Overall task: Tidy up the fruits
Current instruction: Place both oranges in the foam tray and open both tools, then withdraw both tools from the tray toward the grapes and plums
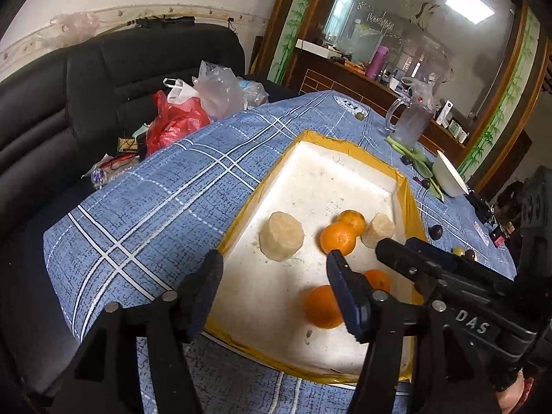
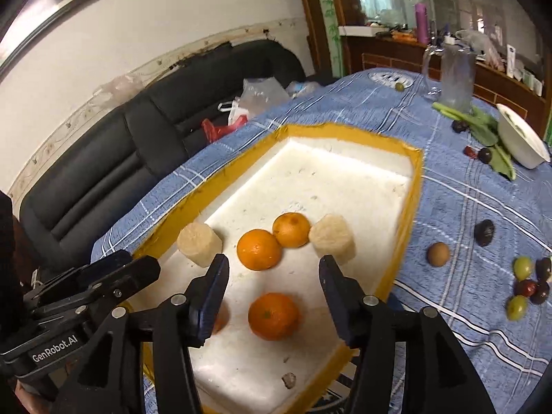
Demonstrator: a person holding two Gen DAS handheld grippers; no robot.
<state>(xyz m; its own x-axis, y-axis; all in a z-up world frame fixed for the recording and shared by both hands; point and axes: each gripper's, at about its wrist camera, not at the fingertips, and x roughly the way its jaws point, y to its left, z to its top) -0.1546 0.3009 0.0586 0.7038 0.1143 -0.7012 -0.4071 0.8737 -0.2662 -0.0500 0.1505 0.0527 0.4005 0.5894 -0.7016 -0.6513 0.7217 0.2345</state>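
- The right gripper (image 2: 272, 269) hangs over the near end of the tray (image 2: 415, 186), jaws spread wide and holding nothing.
- An orange (image 2: 273, 315) lies on the tray floor directly below the gap between its fingers, apart from both of them.
- The left gripper (image 1: 274, 265) hovers over the same end from the other side, also wide and empty, its left finger out over the tray's yellow rim.
- The two tools sit close together; each shows in the other's view, so crowding looks like the main hazard.
- Further in, two more oranges (image 2: 258, 249) touch each other, with a pale cut cylinder (image 2: 199, 244) to one side and a second (image 2: 333, 239) to the other, the second touching the far orange.
- A fourth orange (image 2: 219, 317) is mostly hidden behind the right gripper's left finger.
- Outside the tray, on the blue checked cloth (image 2: 465, 207), loose fruit waits: a brown one (image 2: 438, 254), a dark one (image 2: 483, 232), and a cluster of green and dark small fruits (image 2: 529, 286).
- Past those, a white bowl (image 2: 522, 141) lies tipped beside green leaves.
- Judging by this, the tray is partly filled and the loose fruit on the cloth is what remains.
- To do it well, I would lift one gripper clear before the other moves, swing the right one out toward the nearest loose fruit, and close across its widest part.
- Small round fruit will likely roll on cloth, so come down from above, not from the side.
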